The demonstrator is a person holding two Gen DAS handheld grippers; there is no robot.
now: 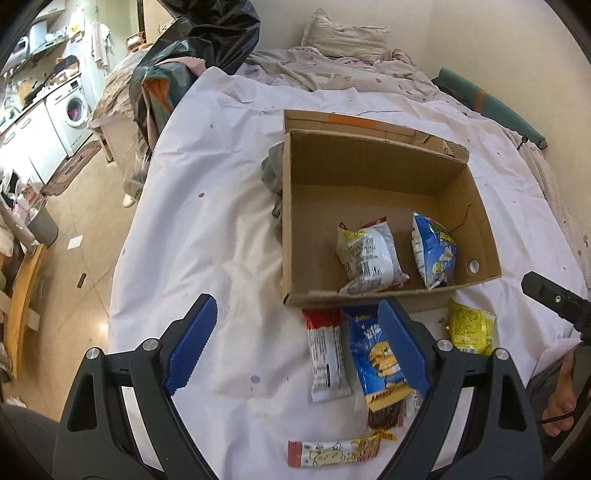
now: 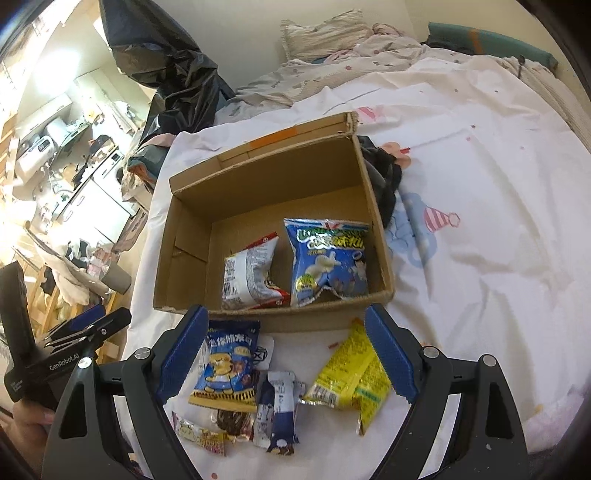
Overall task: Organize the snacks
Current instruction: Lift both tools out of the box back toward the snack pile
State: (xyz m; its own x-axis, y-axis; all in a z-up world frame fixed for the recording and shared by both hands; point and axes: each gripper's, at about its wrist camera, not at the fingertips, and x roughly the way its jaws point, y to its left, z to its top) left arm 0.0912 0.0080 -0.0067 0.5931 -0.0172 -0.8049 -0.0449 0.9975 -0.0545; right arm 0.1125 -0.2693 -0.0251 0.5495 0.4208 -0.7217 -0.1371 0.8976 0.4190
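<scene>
washing machine (image 1: 75, 107) in left view, cartoon-print sheet (image 2: 436, 221) in right

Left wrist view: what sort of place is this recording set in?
Probably a small studio flat: a bed with a pillow and white sheet is the work surface, and a washing machine stands in a kitchen corner alongside.

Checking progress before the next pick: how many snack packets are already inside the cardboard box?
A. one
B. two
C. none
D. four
B: inside the cardboard box lie just two, a white and red packet and a blue and white chip bag; the other snacks lie on the sheet in front.
</scene>
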